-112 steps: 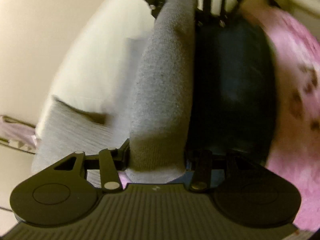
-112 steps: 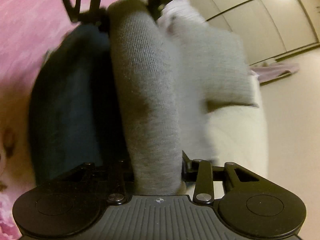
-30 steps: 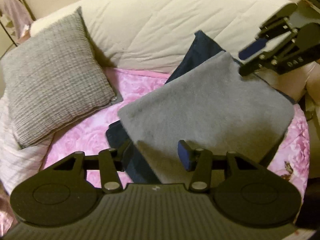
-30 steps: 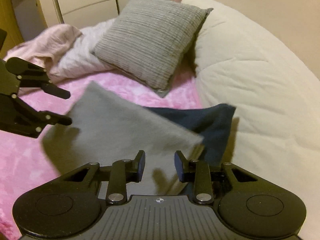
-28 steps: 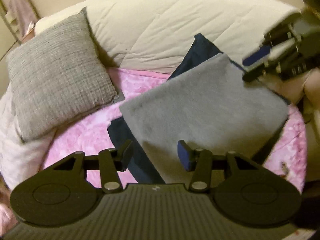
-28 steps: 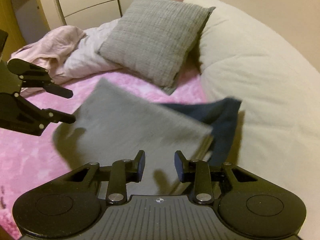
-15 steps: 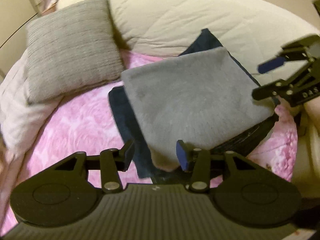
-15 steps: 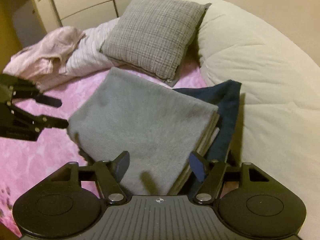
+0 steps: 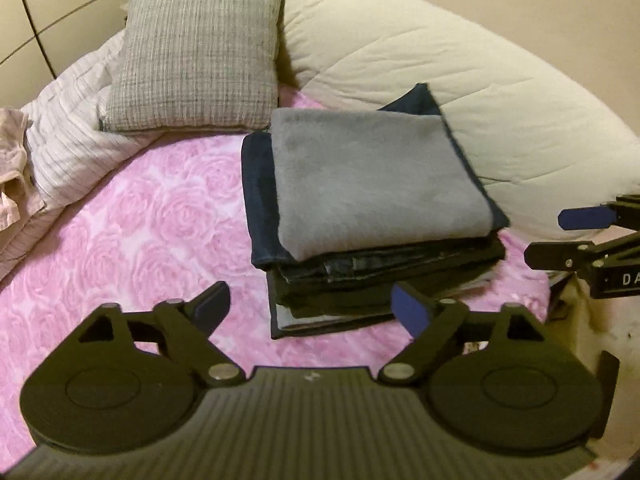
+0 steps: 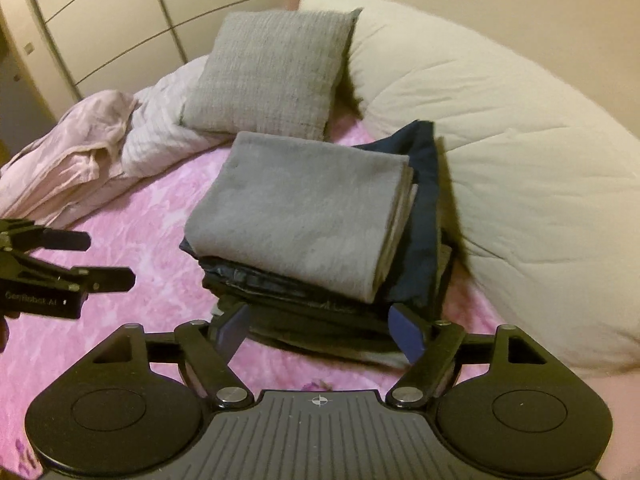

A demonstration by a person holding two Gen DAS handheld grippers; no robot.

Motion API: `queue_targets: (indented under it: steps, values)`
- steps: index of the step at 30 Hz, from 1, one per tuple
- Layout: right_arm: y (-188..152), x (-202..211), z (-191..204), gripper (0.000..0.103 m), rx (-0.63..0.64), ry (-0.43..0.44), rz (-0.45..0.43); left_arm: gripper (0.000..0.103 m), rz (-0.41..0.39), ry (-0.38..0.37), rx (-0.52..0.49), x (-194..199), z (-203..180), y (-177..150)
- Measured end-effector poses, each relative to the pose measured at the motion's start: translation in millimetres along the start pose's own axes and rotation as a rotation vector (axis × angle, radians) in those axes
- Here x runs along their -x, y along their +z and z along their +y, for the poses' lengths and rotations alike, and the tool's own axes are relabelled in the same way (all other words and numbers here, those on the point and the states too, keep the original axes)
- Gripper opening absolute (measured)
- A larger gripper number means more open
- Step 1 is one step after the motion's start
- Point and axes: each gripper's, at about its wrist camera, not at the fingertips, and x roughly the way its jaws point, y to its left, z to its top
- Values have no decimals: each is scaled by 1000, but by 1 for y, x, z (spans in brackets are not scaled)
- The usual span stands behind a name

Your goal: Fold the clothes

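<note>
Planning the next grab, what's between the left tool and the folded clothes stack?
Only bare pink rose-patterned blanket separates the left tool from the stack, seen in the left wrist view.

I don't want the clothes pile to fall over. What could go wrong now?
The folded grey garment lies crooked on the dark stack, hanging over its near edge, so a bump might slide it off. The stack leans near the cream duvet, which could push it. Both the left gripper and right gripper are open and close, so a careless swing might knock the pile.
</note>
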Motion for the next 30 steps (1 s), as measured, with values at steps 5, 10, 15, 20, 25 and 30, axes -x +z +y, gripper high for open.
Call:
queue_targets:
  steps: [5, 10, 15, 20, 25, 30]
  values:
    - [-30, 39, 33, 78, -46, -63, -59, 99, -66, -29, -38, 37, 2, -30]
    - [-61, 73, 64, 85, -97, -121, -86, 102, -121, -32, -63, 77, 14, -68]
    - [-86, 98, 84, 88, -140, -171, -96, 102, -146, -30, -60, 104, 24, -98]
    - [-96, 117, 97, 89, -167, -184, -100, 102, -169, -38, -40, 127, 28, -115]
    - [-93, 129, 98, 89, -184, -180, -104, 102, -194, -25, 4, 144, 31, -119]
    - [-85, 134, 93, 89, -142, -155, -108, 102, -211, 8, 58, 151, 27, -116]
